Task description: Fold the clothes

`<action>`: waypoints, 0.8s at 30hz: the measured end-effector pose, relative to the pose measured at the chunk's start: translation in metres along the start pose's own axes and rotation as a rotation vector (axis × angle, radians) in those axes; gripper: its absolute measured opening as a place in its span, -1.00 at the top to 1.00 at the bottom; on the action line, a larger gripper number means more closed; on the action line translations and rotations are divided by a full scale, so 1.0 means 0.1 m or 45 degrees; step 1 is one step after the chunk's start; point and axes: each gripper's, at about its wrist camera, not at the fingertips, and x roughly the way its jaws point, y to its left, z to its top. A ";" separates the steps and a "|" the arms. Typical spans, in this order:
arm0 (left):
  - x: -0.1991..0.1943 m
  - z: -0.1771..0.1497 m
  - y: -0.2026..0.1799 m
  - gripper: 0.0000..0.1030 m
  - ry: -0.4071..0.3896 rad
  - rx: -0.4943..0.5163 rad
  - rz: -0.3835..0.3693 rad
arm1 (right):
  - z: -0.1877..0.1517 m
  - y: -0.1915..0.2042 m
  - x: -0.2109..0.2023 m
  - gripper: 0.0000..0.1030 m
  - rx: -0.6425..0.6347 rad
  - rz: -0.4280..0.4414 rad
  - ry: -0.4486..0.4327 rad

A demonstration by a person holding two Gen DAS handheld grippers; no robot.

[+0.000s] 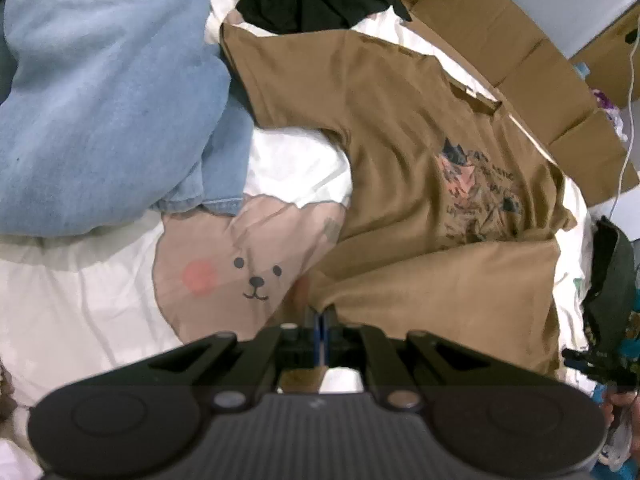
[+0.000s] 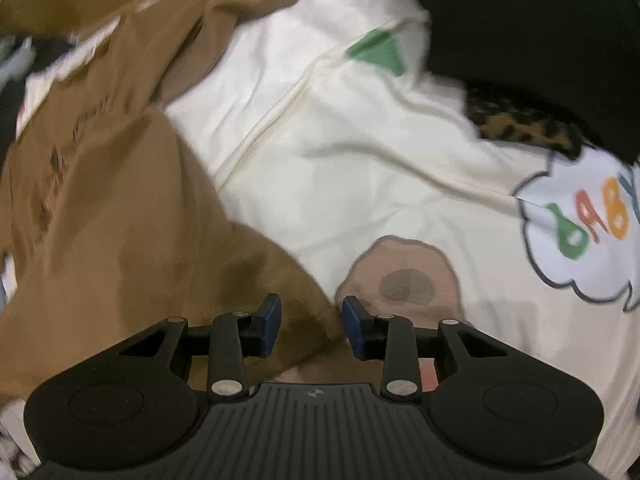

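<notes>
On the white cartoon-print bedsheet (image 1: 80,312), a brown printed cotton T-shirt (image 1: 400,128) is spread, hem folded up. Its hem corner is pinched by the clenched left gripper (image 1: 320,316); the right gripper (image 2: 311,312) is held parted over the opposite edge, nothing gripped.

Light: soft, even indoor light, no glare | Shadows: faint, pooled beneath the brown T-shirt (image 1: 420,152) on the white bedsheet (image 1: 80,308) | Blur: right wrist view smeared by motion, worst at upper left; left wrist view mostly sharp | Distortion: fisheye curve, dark vignetted corners.
</notes>
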 end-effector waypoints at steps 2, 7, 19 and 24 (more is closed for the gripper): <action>0.01 0.01 -0.02 0.97 0.004 0.007 0.007 | 0.00 0.05 0.08 0.59 -0.024 -0.058 0.051; 0.02 0.02 -0.03 0.97 0.014 0.008 0.016 | -0.09 0.03 -0.04 0.94 0.017 -0.016 0.060; -0.18 -0.03 -0.20 0.97 0.019 0.062 -0.022 | -0.28 -0.12 -0.97 0.94 0.054 -0.072 0.026; -0.22 -0.14 -0.30 0.97 0.055 0.117 -0.044 | -0.42 -0.31 -1.28 0.95 0.090 -0.145 0.062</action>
